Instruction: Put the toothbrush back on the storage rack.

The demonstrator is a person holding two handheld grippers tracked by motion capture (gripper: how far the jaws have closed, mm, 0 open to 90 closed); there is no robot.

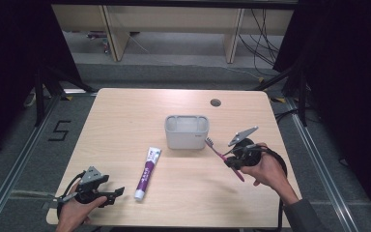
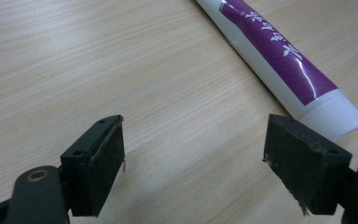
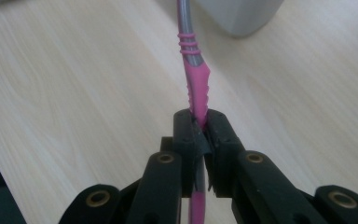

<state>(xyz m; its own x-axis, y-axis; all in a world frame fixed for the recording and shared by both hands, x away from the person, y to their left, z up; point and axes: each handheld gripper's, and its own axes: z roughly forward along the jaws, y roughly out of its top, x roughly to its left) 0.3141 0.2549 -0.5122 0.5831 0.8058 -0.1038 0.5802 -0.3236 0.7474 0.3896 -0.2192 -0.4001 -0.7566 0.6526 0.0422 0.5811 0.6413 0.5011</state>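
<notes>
A pink toothbrush [image 1: 221, 155] hangs above the table, tilted, its bristle head up near the grey holder cup [image 1: 186, 131]. My right gripper [image 1: 233, 162] is shut on its handle; in the right gripper view the pink handle [image 3: 196, 93] runs up from between the closed jaws of the right gripper [image 3: 200, 128]. A purple and white toothpaste tube [image 1: 146, 173] lies flat on the table. My left gripper [image 1: 114, 194] rests near the front left, open, just left of the tube's cap end. In the left gripper view the tube [image 2: 279, 58] lies beyond the spread jaws of the left gripper [image 2: 193, 149].
The wooden table [image 1: 125, 121] has a round cable hole [image 1: 215, 102] at the back right. Dark floor with rails surrounds it, and shelving legs and cables stand behind.
</notes>
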